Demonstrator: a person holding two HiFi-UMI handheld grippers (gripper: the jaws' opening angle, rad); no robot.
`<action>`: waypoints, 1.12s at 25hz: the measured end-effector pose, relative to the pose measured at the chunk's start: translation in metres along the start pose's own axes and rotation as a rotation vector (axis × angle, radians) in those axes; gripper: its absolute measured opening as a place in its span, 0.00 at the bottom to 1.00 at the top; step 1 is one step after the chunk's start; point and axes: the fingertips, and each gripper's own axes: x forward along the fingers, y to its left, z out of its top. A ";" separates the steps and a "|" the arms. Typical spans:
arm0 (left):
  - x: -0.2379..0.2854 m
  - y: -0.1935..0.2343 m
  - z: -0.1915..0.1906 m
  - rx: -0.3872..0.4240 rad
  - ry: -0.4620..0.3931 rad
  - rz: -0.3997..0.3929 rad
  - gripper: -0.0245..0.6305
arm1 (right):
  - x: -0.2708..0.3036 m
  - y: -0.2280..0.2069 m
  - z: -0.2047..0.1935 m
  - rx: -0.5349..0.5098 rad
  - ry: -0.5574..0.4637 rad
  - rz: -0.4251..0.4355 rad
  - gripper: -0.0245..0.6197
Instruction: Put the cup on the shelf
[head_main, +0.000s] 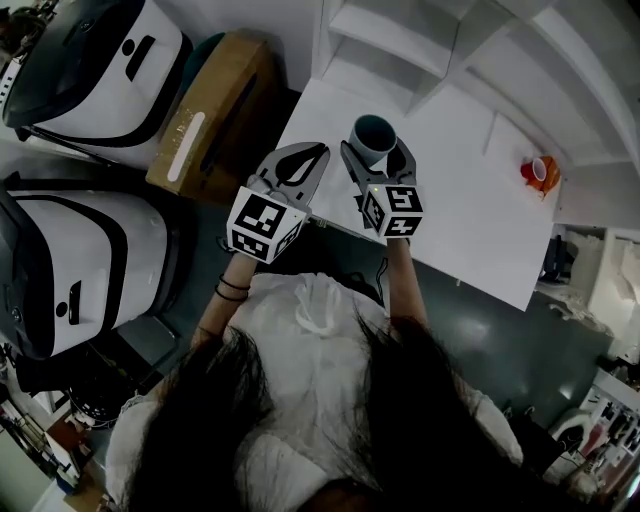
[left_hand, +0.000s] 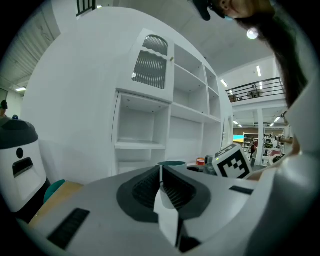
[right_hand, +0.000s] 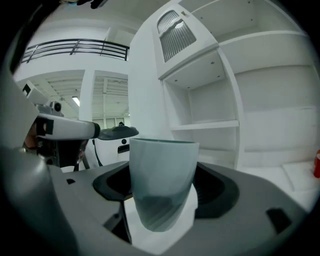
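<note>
A pale teal cup (head_main: 374, 140) stands upright between the jaws of my right gripper (head_main: 378, 158), which is shut on it above the near part of the white table (head_main: 470, 220). In the right gripper view the cup (right_hand: 161, 182) fills the middle, with the white shelf unit (right_hand: 210, 125) behind it. My left gripper (head_main: 298, 168) hovers just left of the cup at the table's corner, shut with nothing between its jaws; its own view shows the gripper (left_hand: 161, 186), the cup's rim (left_hand: 171, 163) and the shelf unit (left_hand: 145, 145) beyond.
A red cup (head_main: 535, 171) lies at the table's far right edge. A cardboard box (head_main: 210, 115) and two white and black machines (head_main: 90, 65) stand left of the table. The shelf unit (head_main: 400, 45) lines the table's far side.
</note>
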 end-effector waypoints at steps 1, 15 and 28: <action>0.003 0.004 -0.002 -0.004 0.000 -0.005 0.07 | 0.008 -0.004 -0.003 -0.007 0.011 -0.012 0.60; 0.033 0.051 -0.014 -0.011 0.037 -0.054 0.07 | 0.122 -0.076 -0.022 0.048 0.013 -0.133 0.60; 0.041 0.081 -0.016 -0.023 0.050 -0.033 0.07 | 0.212 -0.125 -0.026 -0.002 0.071 -0.176 0.60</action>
